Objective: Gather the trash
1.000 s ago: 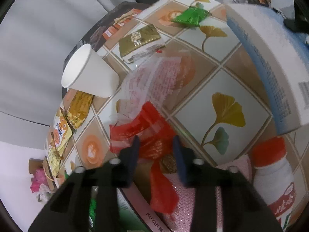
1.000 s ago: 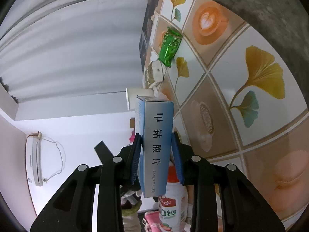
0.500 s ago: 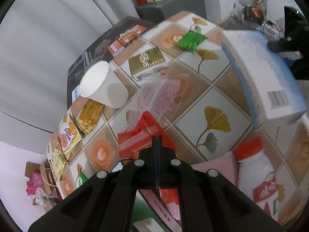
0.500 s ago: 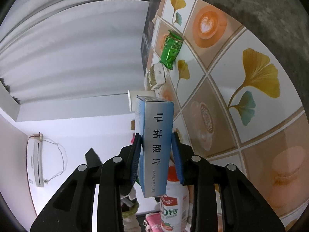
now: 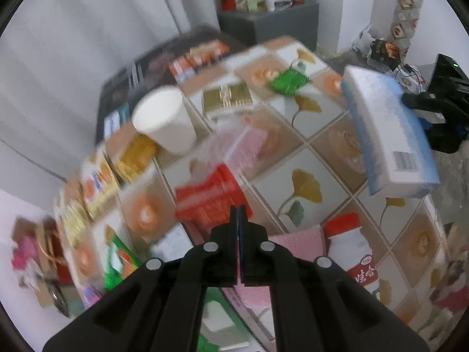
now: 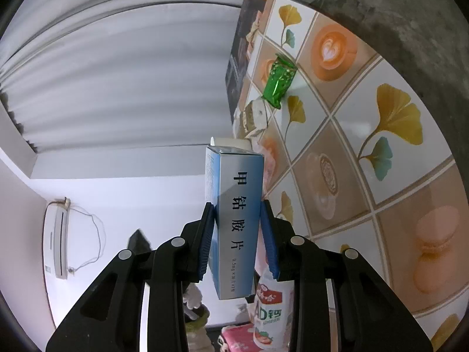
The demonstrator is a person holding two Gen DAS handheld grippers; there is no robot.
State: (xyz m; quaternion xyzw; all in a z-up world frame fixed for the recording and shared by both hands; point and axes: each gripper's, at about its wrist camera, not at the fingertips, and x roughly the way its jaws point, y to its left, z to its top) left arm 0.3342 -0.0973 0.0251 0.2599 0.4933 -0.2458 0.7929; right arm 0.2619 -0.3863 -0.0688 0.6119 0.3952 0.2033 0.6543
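Overhead, patterned tablecloth [image 5: 331,158] strewn with wrappers; grey curtain [image 6: 132,73] behind.

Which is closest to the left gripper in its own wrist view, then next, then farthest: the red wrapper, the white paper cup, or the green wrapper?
1. The red wrapper, right at the tips of the left gripper.
2. The white paper cup, farther up the table on the left.
3. The green wrapper, near the far edge, up and to the right.
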